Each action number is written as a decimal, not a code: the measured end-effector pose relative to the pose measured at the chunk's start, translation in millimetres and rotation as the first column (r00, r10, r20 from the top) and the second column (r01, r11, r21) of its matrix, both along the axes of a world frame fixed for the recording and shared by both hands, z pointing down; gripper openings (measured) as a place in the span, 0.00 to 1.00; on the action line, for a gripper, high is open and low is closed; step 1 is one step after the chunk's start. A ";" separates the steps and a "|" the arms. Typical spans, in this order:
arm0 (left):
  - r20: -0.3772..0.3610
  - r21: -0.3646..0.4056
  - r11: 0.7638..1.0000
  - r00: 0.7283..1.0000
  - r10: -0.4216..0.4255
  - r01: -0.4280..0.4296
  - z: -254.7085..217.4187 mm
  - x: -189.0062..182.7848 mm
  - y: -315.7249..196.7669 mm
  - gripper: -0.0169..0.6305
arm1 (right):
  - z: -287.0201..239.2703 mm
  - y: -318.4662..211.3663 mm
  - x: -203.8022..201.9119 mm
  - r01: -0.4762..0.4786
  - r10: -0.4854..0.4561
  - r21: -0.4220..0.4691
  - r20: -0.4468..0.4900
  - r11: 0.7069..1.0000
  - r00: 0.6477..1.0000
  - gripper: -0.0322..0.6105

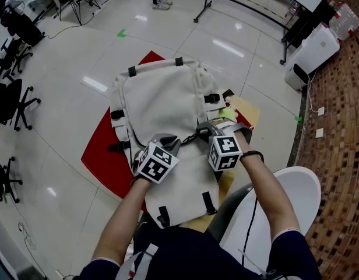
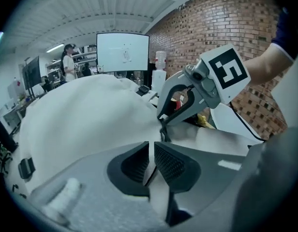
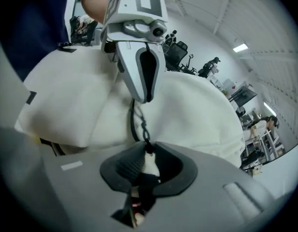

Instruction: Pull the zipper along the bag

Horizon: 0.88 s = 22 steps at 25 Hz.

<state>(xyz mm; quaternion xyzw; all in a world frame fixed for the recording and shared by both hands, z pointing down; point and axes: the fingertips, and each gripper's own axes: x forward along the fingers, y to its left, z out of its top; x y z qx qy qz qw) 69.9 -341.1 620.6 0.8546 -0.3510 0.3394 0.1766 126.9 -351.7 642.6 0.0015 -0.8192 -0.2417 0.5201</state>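
A cream backpack [image 1: 159, 98] lies flat on a red mat [image 1: 101, 156]. My left gripper [image 1: 170, 139] is at its lower middle, shut on a fold of the bag's fabric [image 2: 150, 170] that fills the narrow slit between its pads. My right gripper [image 1: 203, 132] faces it from the right. A black zipper cord [image 3: 138, 123] runs from the bag's seam into the right gripper [image 3: 146, 166]. Its jaws stand apart, and the cord's white pull tab [image 3: 149, 162] lies loose between the pads. In the left gripper view the right gripper [image 2: 163, 121] points down at the seam.
A tan board [image 1: 249, 111] shows under the mat's right side, with a yellow-green item [image 1: 228, 114] by the bag. A white chair [image 1: 299, 194] is at my right. Black office chairs [image 1: 10, 101] stand at the left and a white appliance [image 1: 312, 54] at the far right.
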 end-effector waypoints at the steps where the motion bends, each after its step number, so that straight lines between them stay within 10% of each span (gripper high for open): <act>1: 0.006 -0.023 1.000 1.000 0.001 0.000 7.4 4.2 -0.9 0.09 | 1.0 -1.0 0.1 0.012 -0.012 0.009 -0.011 1.000 1.000 0.11; 22: -0.007 -0.114 0.989 0.995 -0.096 0.095 31.4 -2.8 -2.6 0.03 | -29.0 -45.1 3.3 -0.238 0.254 -0.107 0.178 0.965 0.951 0.12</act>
